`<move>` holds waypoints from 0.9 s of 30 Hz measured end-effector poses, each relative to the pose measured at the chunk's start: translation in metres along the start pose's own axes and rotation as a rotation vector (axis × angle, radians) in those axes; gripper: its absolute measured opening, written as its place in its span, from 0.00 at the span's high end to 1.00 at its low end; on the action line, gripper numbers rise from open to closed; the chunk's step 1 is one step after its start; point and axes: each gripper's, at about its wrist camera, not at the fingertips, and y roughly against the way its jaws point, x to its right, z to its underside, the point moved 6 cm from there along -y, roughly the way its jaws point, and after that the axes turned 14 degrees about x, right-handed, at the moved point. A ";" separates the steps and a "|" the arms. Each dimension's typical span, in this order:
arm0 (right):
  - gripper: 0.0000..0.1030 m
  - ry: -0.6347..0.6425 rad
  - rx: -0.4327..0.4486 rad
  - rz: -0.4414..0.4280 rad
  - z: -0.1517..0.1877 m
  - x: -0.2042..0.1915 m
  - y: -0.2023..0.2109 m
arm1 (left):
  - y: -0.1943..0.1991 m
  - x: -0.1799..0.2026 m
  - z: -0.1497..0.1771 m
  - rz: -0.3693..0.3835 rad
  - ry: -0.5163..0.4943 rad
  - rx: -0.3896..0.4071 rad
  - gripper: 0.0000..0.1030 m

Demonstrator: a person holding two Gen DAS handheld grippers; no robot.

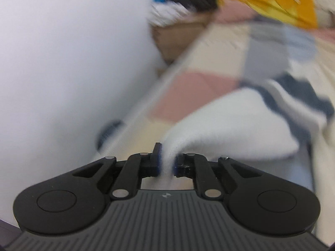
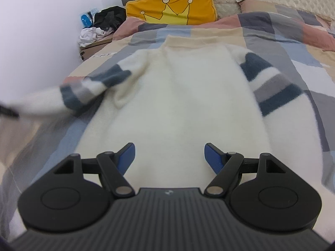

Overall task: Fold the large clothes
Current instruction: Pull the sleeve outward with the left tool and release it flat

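Sweater (image 2: 180,96) lay flat on the checked bed (image 2: 293,48), sleeves spread. Left claw (image 1: 166,164) pinched its white sleeve cuff (image 1: 209,129); right claw (image 2: 169,159) hung wide over the hem, holding nothing.

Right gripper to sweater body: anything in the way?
Nothing visible. The right gripper, jaws open, hangs over the bare white body of the sweater. The left gripper is shut on the far sleeve, off to the side.

no readable text

we find no legible words or numbers; faint lettering on the cardboard box (image 2: 92,51) stays unreadable.
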 end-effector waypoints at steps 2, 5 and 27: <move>0.27 0.003 -0.004 -0.008 0.000 -0.001 -0.001 | -0.011 -0.009 -0.030 -0.046 -0.006 0.043 0.88; 0.27 0.001 -0.012 -0.018 0.001 -0.001 -0.003 | -0.027 -0.011 -0.072 -0.085 -0.019 0.095 0.88; 0.27 -0.004 -0.069 -0.049 0.006 -0.012 -0.039 | -0.202 -0.010 0.022 -0.072 -0.092 -0.004 0.87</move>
